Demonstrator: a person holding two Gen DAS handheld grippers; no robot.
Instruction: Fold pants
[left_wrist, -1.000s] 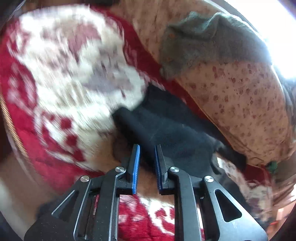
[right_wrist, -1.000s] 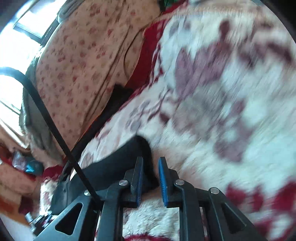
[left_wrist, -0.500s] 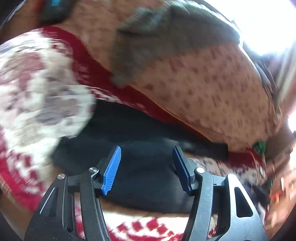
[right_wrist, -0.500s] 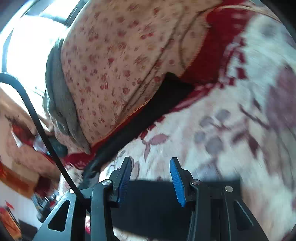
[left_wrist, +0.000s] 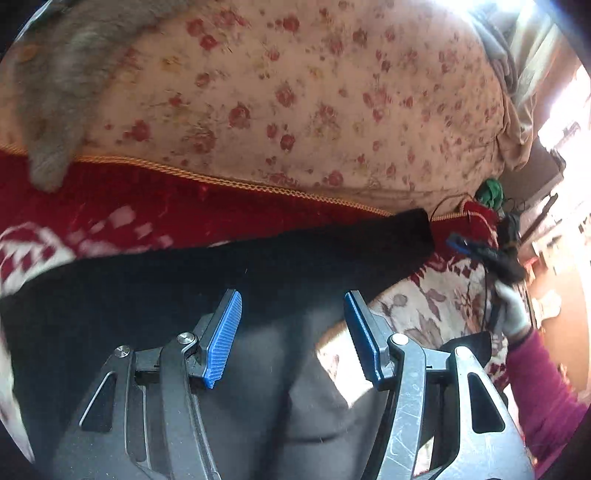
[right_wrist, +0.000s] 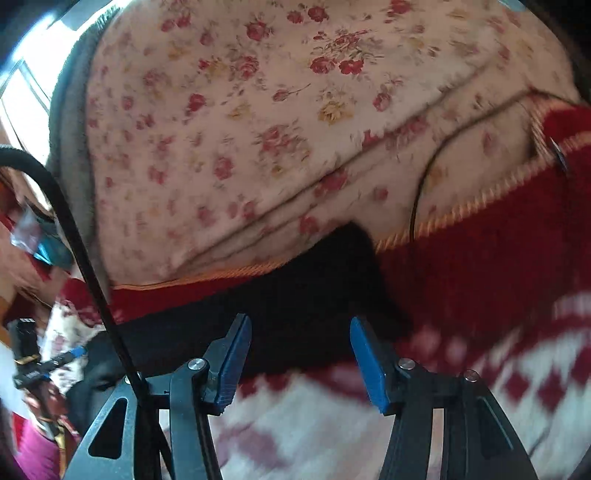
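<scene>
Black pants (left_wrist: 258, 266) lie flat on the red and white blanket (left_wrist: 122, 199), stretched along the foot of the floral quilt. My left gripper (left_wrist: 293, 297) hovers over them, open, with nothing pressed between its blue pads. At the far right of the left wrist view, a gloved hand (left_wrist: 513, 314) holds my right gripper (left_wrist: 469, 247) by the pants' end. In the right wrist view the pants (right_wrist: 295, 295) reach just past my right gripper (right_wrist: 299, 320). Its jaws are opening and hold no cloth. My left gripper (right_wrist: 70, 356) shows small at the left edge.
A bulky floral quilt (left_wrist: 314, 103) rises right behind the pants, with a grey cloth (left_wrist: 62, 81) draped over its left end. A black cable (right_wrist: 85, 258) crosses the right wrist view. Bright windows and clutter (left_wrist: 491, 192) lie beyond the bed's end.
Both grippers were nearly shut at the pants' edge and now stand open. Both swung across the blanket toward the quilt, and the pants now lie spread beneath them.
</scene>
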